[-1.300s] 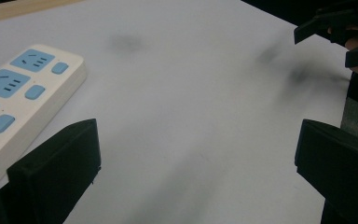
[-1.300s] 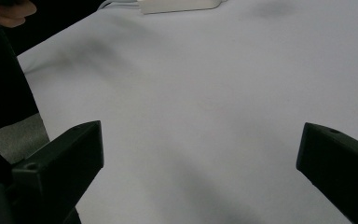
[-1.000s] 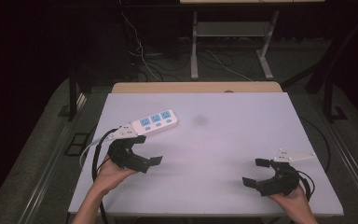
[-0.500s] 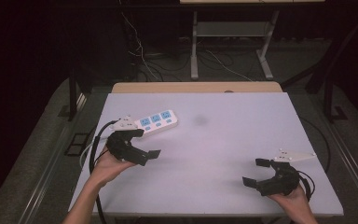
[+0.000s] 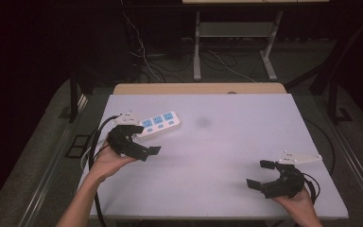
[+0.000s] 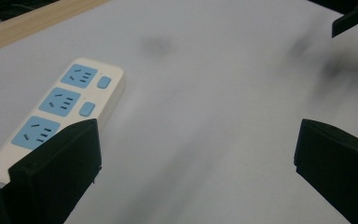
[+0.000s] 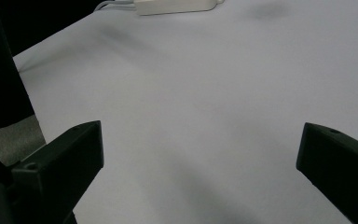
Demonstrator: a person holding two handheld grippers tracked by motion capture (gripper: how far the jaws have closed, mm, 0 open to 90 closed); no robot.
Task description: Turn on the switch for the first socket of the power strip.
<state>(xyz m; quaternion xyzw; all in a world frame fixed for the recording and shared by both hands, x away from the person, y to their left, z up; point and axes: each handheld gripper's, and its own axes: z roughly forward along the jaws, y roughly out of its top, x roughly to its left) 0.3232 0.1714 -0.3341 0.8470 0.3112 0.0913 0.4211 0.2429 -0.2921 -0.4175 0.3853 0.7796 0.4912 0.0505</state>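
Observation:
A white power strip (image 5: 158, 124) with three blue sockets lies at the table's left, its cable running off the left edge. My left gripper (image 5: 142, 141) hovers open just in front of the strip's near end, holding nothing. In the left gripper view the power strip (image 6: 60, 112) lies beside my left jaw, partly behind it, and the gripper (image 6: 196, 140) is spread wide. My right gripper (image 5: 259, 174) is open and holds nothing near the front right corner. In the right gripper view the gripper (image 7: 200, 140) faces bare tabletop, with the power strip (image 7: 177, 5) far off at the top.
The white tabletop (image 5: 227, 142) has a faint dark smudge (image 5: 202, 122) near its middle. A wooden strip (image 5: 198, 88) runs along the far edge. Cables (image 5: 92, 151) hang off the left side. A dark floor and a stand's legs (image 5: 236, 47) lie beyond.
My left gripper has moved away from the person, closer to the power strip's near end. The right gripper has stayed put.

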